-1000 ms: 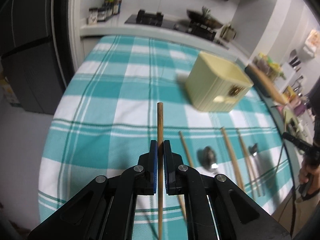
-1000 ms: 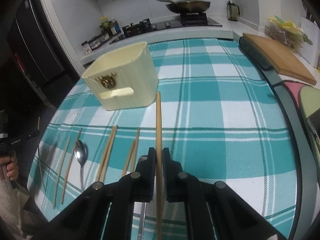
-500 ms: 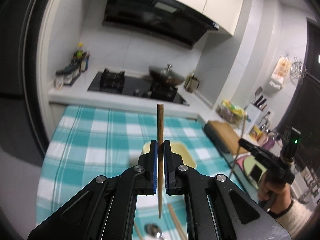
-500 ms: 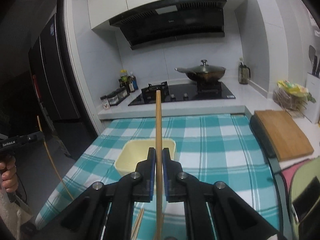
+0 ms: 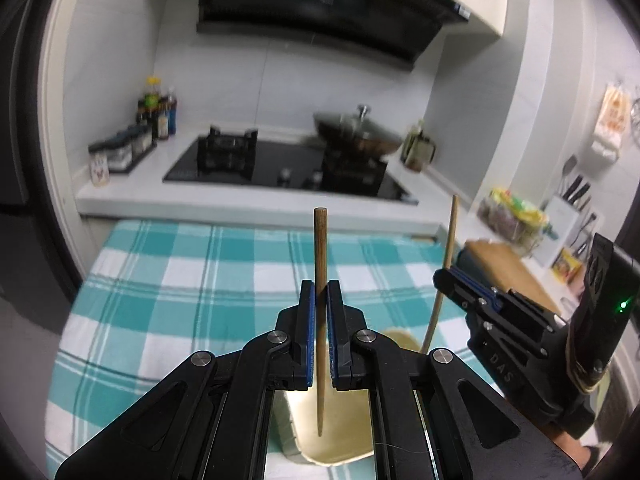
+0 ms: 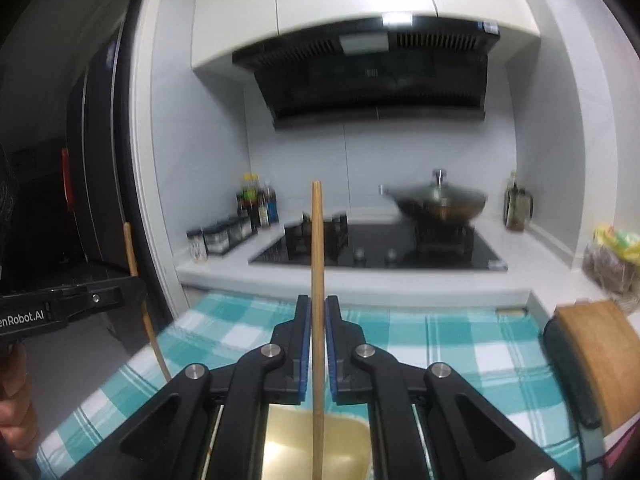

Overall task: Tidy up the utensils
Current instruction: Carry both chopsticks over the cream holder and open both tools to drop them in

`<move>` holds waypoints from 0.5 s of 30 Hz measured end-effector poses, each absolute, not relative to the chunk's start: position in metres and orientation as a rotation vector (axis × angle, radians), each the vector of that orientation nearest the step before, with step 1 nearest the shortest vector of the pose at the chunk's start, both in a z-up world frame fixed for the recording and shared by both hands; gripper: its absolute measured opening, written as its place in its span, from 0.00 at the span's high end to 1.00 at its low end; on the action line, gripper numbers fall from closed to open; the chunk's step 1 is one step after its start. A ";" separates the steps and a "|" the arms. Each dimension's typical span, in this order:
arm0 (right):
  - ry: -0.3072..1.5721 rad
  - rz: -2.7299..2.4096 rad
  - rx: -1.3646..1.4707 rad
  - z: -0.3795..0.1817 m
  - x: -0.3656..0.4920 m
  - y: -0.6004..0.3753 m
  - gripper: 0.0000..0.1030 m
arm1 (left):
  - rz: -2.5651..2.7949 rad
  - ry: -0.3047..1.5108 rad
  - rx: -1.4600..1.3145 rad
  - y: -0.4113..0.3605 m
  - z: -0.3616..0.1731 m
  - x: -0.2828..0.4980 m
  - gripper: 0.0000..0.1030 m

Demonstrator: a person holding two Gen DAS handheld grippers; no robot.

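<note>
On the left wrist camera, my left gripper [image 5: 319, 304] was clamped narrow on a dark wooden chopstick [image 5: 320, 264], held upright with its tip hanging over the open yellow box [image 5: 344, 452] below. A second earlier that same stick pointed out over the checked tablecloth [image 5: 168, 276] with the other utensils lying flat ahead of it; now those were out of sight and the stove [image 5: 288, 164] and hood filled the top of the view. The right gripper [image 5: 446, 280] had come in at the right edge, carrying a paler chopstick [image 5: 450, 240] above the box.

On the right wrist camera, my right gripper [image 6: 317, 320] was pinched on the pale chopstick [image 6: 317, 264], its lower end over the box [image 6: 312, 440], which earlier stood well ahead on the cloth. The left gripper [image 6: 136, 288] showed at the left with its stick [image 6: 132, 252].
</note>
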State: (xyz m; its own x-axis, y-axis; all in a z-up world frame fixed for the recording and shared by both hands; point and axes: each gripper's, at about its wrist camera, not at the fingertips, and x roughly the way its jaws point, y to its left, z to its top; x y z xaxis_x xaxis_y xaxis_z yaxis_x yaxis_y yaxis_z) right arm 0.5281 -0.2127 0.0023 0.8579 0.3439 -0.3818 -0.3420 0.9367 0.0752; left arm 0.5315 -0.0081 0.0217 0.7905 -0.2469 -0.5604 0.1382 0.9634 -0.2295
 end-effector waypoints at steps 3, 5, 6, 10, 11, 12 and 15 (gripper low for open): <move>0.541 0.371 -0.015 -0.030 0.540 -0.209 0.93 | -0.205 0.709 -0.168 -0.012 -0.017 0.543 0.96; 0.634 0.392 -0.012 -0.046 0.544 -0.212 0.93 | -0.213 0.749 -0.150 -0.017 -0.034 0.544 0.96; 0.676 0.387 -0.018 -0.051 0.545 -0.212 0.92 | -0.210 0.767 -0.139 -0.019 -0.040 0.543 0.95; 0.727 0.378 -0.005 -0.055 0.522 -0.217 0.65 | -0.203 0.813 -0.134 -0.016 -0.049 0.521 0.48; 0.720 0.367 0.000 -0.053 0.512 -0.220 0.47 | -0.198 0.796 -0.126 -0.012 -0.046 0.509 0.40; 0.707 0.343 -0.002 -0.049 0.499 -0.223 0.42 | -0.195 0.783 -0.115 -0.010 -0.044 0.498 0.33; 0.673 0.315 -0.034 -0.042 0.459 -0.228 0.40 | -0.216 0.774 -0.077 -0.005 -0.039 0.453 0.28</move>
